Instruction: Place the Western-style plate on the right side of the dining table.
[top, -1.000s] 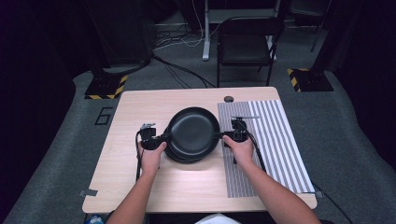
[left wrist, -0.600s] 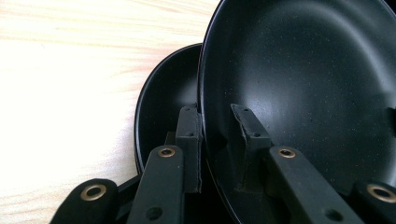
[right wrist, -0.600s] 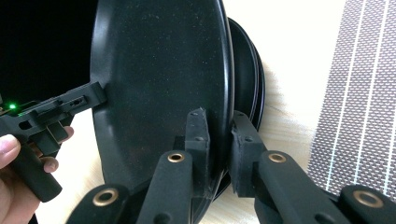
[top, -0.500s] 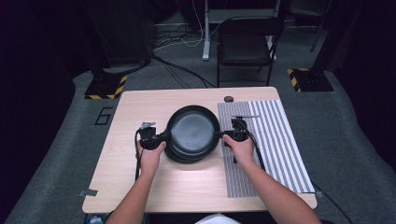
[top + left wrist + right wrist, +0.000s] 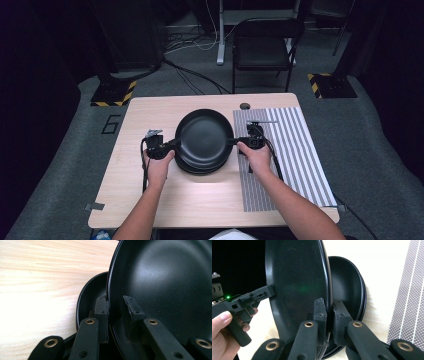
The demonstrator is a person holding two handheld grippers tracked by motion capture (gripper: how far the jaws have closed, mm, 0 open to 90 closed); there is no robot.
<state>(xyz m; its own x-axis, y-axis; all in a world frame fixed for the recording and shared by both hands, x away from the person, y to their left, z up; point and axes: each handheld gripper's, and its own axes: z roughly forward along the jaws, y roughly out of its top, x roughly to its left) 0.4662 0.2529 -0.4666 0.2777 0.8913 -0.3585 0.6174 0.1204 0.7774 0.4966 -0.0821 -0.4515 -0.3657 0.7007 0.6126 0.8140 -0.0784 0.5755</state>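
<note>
Top plate (image 5: 204, 136): rim pinched on opposite sides, left gripper (image 5: 172, 144) and right gripper (image 5: 233, 141) both clamped on it. Risen slightly since a second ago, now clear above the plate stack (image 5: 200, 167) mid-table (image 5: 150, 195). Lift underway.

Both grippers are black, with brass-ringed screw holes, square rubbery pads and trailing black cables.

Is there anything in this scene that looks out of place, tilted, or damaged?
Nothing stands out. The top plate is gripped at opposite rims by the left gripper and right gripper, above the plate stack. The striped mat lies flat.
</note>
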